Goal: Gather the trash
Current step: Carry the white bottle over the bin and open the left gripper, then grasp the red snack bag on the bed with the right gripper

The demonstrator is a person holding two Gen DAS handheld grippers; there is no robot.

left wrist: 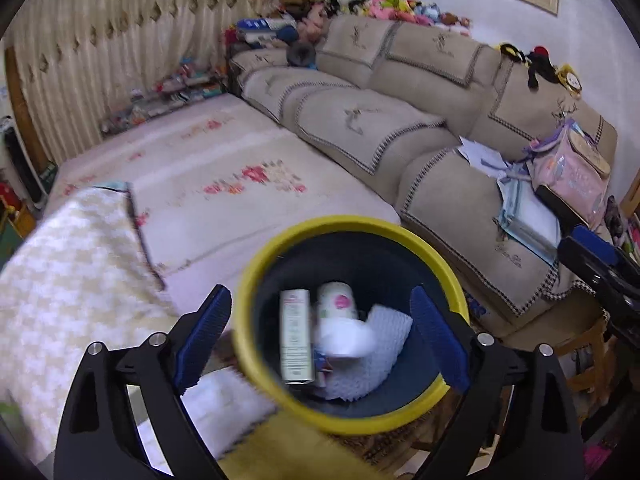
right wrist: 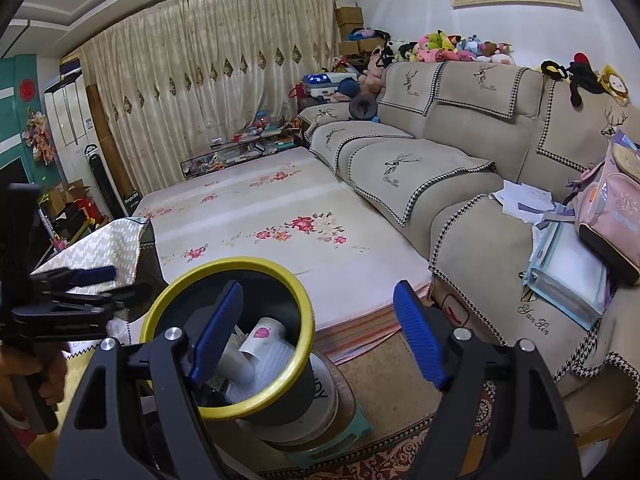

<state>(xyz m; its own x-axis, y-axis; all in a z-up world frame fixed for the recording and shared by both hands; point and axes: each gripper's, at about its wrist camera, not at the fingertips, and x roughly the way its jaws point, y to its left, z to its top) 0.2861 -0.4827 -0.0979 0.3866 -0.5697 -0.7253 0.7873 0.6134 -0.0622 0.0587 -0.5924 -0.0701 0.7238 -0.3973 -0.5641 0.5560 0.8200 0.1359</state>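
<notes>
**Yellow-rimmed bin loaded, both claws empty**

Yellow plastic ring tops a dark bin (left wrist: pixel 352 328), which sits directly below and ahead of the left gripper (left wrist: pixel 320 336). That claw's blue pads stand wide, one either side of the bin mouth as seen from the left wrist, nothing between them. Picture is somewhat smeared there, so fine detail is soft.

Right gripper (right wrist: pixel 320 332) also spread wide and empty. Bin (right wrist: pixel 228 340) lies under its left finger and off to that side; its right finger hangs over the carpet edge beside the sofa (right wrist: pixel 460 168).

Progress, as a judgement: well along. Already inside the bin:
- a tall narrow carton (left wrist: pixel 296 336), pale with print, leaning against the near-left wall
- a paper cup (left wrist: pixel 338 300) with a pink mark, lying tipped beside the carton
- white crumpled tissue or wrap (left wrist: pixel 372 344) filling the space right of the cup

The right wrist view shows the same cup (right wrist: pixel 262 338) and what looks like a second white cup beneath it; I cannot tell for sure.

What is left: no loose rubbish shows plainly within reach of either claw. Loose papers (right wrist: pixel 524 196) lie well off to the right on the sofa seat, near a pink backpack (right wrist: pixel 612 208); whether those count as trash cannot be told. The floral mat (right wrist: pixel 280 216) beyond the bin looks bare.

Bin appears to rest on a round stool or tub, upright, roughly half filled.
</notes>
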